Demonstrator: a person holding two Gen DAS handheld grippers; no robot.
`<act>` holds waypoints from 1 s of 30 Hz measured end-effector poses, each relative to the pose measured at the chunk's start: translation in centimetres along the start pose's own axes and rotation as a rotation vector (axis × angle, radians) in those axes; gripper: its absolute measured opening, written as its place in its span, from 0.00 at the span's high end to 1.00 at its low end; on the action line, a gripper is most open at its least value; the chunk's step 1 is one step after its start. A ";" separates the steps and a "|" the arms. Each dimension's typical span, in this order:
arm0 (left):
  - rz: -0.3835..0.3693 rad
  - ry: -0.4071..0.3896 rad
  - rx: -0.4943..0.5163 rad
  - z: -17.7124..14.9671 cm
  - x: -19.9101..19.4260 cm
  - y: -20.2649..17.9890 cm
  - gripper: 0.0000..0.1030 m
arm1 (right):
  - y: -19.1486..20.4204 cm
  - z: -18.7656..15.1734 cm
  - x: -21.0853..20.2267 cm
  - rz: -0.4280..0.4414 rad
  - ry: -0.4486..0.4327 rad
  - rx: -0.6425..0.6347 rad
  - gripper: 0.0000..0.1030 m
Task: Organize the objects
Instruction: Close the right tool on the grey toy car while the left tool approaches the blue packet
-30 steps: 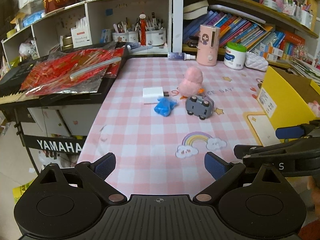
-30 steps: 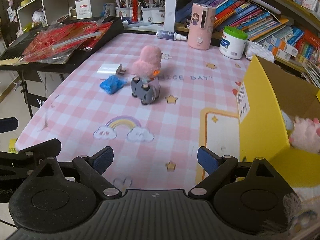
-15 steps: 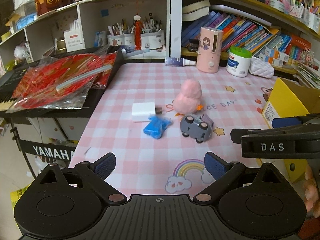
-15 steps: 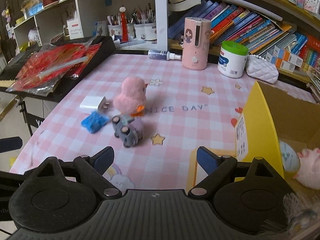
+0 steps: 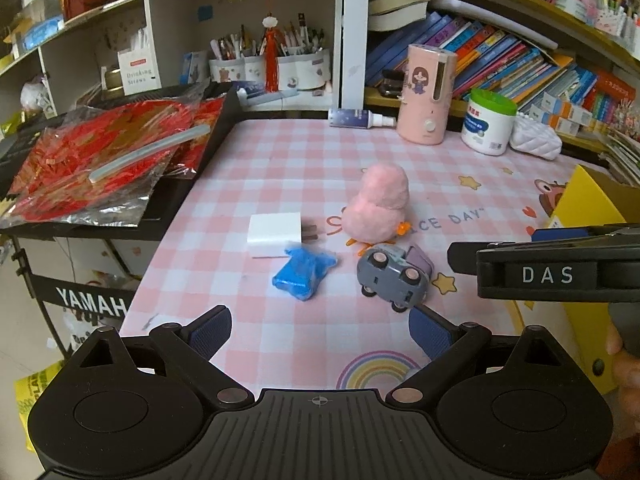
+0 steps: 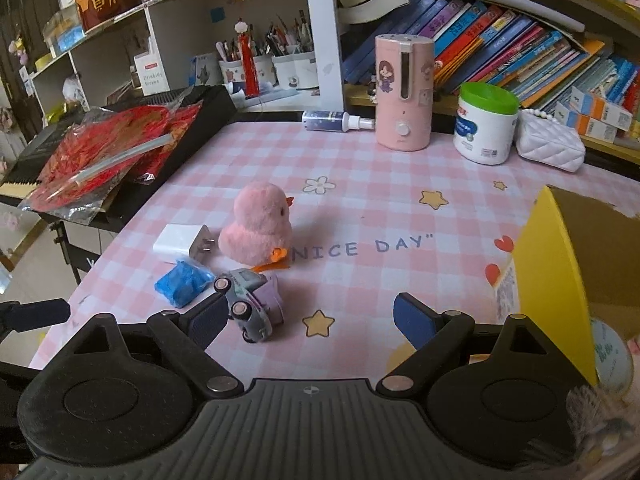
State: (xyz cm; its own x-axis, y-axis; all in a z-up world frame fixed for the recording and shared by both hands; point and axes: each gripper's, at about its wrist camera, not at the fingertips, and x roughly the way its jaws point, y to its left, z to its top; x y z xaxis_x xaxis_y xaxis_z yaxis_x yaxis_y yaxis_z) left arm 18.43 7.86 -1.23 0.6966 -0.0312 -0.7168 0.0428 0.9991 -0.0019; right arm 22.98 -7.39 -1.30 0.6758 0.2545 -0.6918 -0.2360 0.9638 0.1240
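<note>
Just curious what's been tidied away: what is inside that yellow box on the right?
In the right wrist view, the yellow box shows brown cardboard inside, plus a pale round object and something fuzzy near the corner. Its yellow wall and the picture's edge hide the rest.

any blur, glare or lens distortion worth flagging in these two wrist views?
Left wrist: blue packet slightly smeared, shelves bow from fisheye, glare on the red foil packs. Right wrist: sharp centre, toy car crisp, yellow box stretched at the edge, bottom-right corner soft.
</note>
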 end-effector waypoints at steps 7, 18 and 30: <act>0.045 0.070 0.039 0.2 2.2 -0.3 0.06 | 0.8 1.2 2.5 0.082 0.054 -0.031 0.19; 0.051 0.114 0.047 0.0 3.4 0.3 0.06 | 4.0 1.9 8.4 0.147 0.210 -0.167 0.46; 0.010 0.077 0.054 2.5 7.6 0.3 0.34 | 1.0 3.2 4.9 0.120 0.107 -0.089 0.56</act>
State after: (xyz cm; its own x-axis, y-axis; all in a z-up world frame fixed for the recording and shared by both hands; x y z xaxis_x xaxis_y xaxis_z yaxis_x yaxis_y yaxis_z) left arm 25.53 7.90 -4.89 0.6400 -0.0166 -0.7682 0.0758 0.9963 0.0416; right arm 28.30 -4.89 -2.31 0.5623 0.3528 -0.7479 -0.3743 0.9151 0.1502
